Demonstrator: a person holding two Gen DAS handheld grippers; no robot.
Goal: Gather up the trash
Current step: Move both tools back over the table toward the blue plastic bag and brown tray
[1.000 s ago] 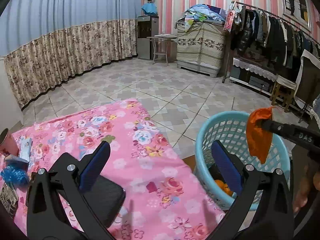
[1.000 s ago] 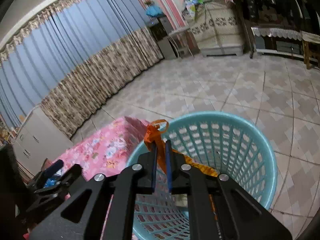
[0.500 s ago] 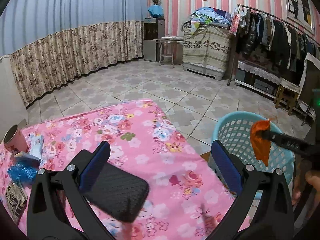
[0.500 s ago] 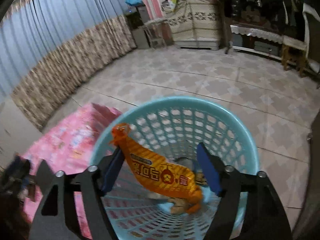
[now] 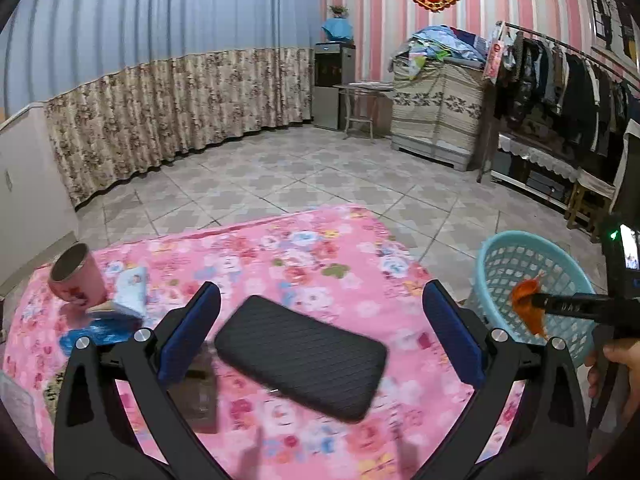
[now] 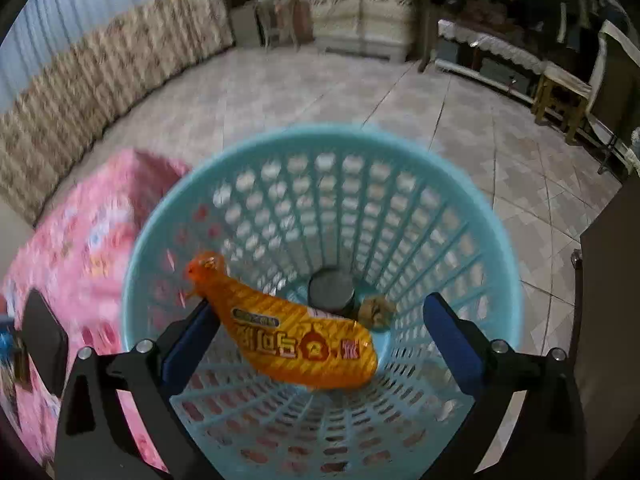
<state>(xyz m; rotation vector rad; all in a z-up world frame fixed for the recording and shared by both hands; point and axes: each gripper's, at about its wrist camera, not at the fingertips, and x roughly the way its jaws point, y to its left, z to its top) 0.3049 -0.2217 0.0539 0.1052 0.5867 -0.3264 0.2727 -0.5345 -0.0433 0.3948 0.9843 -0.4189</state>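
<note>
Now right tongs (image 6: 324, 340) opening over basket (image 6: 496, 240), orange wrapper (image 6: 304, 340) between, slanting twisted-end up-left, left tongs (image 5: 320, 332) wide.

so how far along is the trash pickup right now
Done: a dark round can and a crumpled scrap lie at the bottom of the light blue plastic basket. In hand: the right gripper is over the basket, jaws opening, with the orange snack wrapper between them. Left: a blue crinkled wrapper and the pink paper cup are on the pink floral table.
</note>
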